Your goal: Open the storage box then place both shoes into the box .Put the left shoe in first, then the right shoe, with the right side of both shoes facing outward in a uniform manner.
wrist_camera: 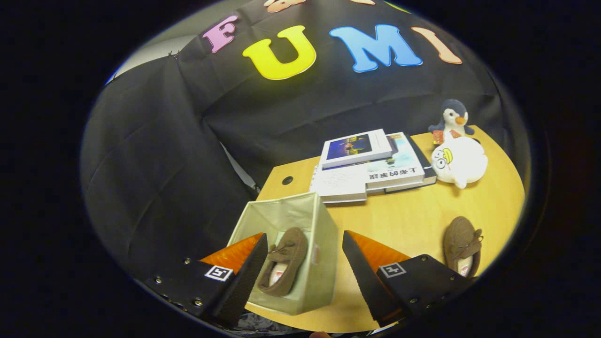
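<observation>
The gripper (304,263) was seen from above, with its two fingers (246,277) spread wide apart and nothing held or touched between them. Within the gap between the fingers, an open fabric storage box (324,267) was seen standing on the near left part of the wooden bench (404,220). One brown shoe (283,261) was seen lying inside the box, resting tilted against its inner wall, with its bow-trimmed toe pointed away from the fingers. The left finger was seen overlapping the box's left side, though contact could not be confirmed. A second brown shoe (462,244), matching the first, was seen on the bench just beyond and to the right of the right finger, well apart from the box. Farther back on the bench, a stack of books (371,164) was seen lying flat, beyond the box. Just beside the books, on their right, a white plush toy (459,162) was seen, and a small penguin plush (451,119) was seen standing right behind it, at the bench's far edge.
</observation>
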